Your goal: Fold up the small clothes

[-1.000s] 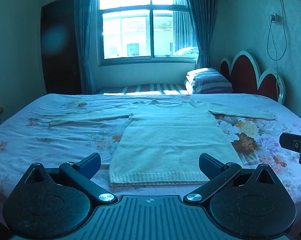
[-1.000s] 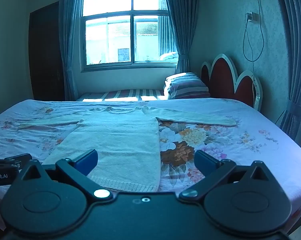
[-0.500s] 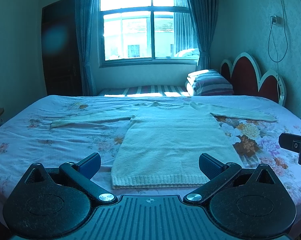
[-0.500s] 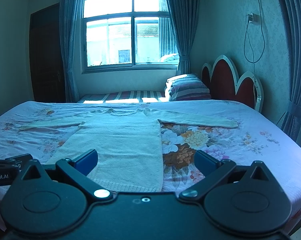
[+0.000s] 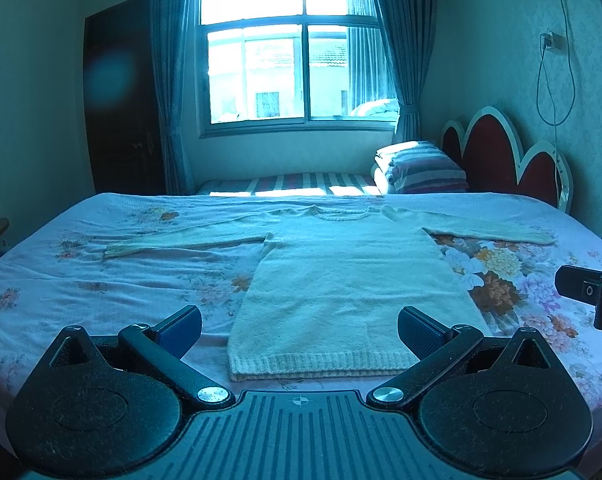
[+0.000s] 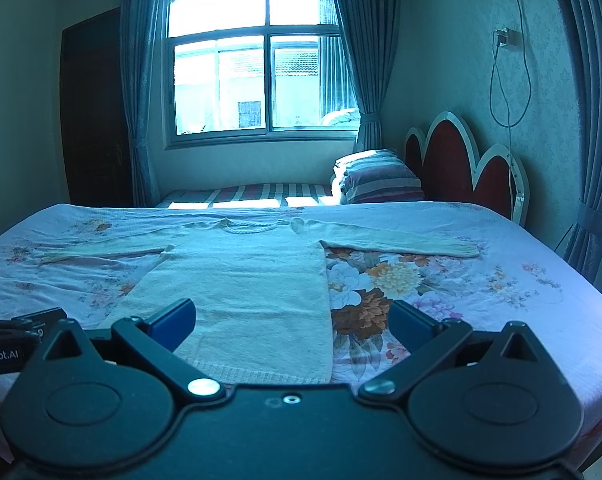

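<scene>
A cream knitted sweater (image 5: 341, 280) lies flat on the bed, front up, both sleeves spread sideways and the ribbed hem nearest me. It also shows in the right wrist view (image 6: 253, 292). My left gripper (image 5: 299, 326) is open and empty, held just in front of the hem. My right gripper (image 6: 293, 322) is open and empty, over the sweater's lower right corner. The right gripper's tip shows at the right edge of the left wrist view (image 5: 589, 292). The left gripper's side shows at the left edge of the right wrist view (image 6: 13, 332).
The bed has a pale floral sheet (image 5: 81, 280). Folded striped bedding (image 5: 417, 168) lies at the far side next to a red scalloped headboard (image 5: 501, 156). A window (image 5: 293, 52) with curtains and a dark door (image 5: 121, 96) are behind.
Both grippers have pulled back and risen slightly, so the sweater sits a little lower and farther in view. Both stay open. The sweater has not moved.
</scene>
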`<state>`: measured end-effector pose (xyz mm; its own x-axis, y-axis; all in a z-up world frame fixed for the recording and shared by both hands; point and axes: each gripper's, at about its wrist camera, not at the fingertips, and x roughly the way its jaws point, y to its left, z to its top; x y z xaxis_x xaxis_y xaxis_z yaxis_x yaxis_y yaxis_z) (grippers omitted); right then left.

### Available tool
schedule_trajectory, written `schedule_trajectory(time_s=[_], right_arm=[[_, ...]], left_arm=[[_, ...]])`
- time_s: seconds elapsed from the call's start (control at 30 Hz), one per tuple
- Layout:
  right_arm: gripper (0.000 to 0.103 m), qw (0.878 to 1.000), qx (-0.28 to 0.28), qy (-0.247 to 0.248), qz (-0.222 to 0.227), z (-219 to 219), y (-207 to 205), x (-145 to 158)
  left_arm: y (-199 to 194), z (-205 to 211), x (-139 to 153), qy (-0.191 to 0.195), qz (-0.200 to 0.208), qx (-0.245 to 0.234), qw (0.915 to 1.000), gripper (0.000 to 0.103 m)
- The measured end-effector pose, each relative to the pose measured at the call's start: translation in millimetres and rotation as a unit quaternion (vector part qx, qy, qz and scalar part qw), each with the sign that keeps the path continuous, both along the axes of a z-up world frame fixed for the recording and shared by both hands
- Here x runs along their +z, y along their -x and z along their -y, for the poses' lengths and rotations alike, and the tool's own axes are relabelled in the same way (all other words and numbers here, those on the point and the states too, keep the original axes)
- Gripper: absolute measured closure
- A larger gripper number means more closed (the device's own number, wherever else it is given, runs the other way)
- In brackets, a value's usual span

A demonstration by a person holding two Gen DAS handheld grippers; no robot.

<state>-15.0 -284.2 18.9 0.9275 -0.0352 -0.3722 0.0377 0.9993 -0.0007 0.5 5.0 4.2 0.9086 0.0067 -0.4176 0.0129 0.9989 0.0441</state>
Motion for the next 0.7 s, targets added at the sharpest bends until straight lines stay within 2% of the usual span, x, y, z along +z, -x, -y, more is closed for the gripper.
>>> schedule_trajectory(time_s=[0.7], right_arm=[[0.0,1.0,0.002,0.002,0.001,-6.1,0.1,-0.5]], left_arm=[[2.6,-2.5,-0.7,-0.001,0.002,0.0,1.0,0.0]])
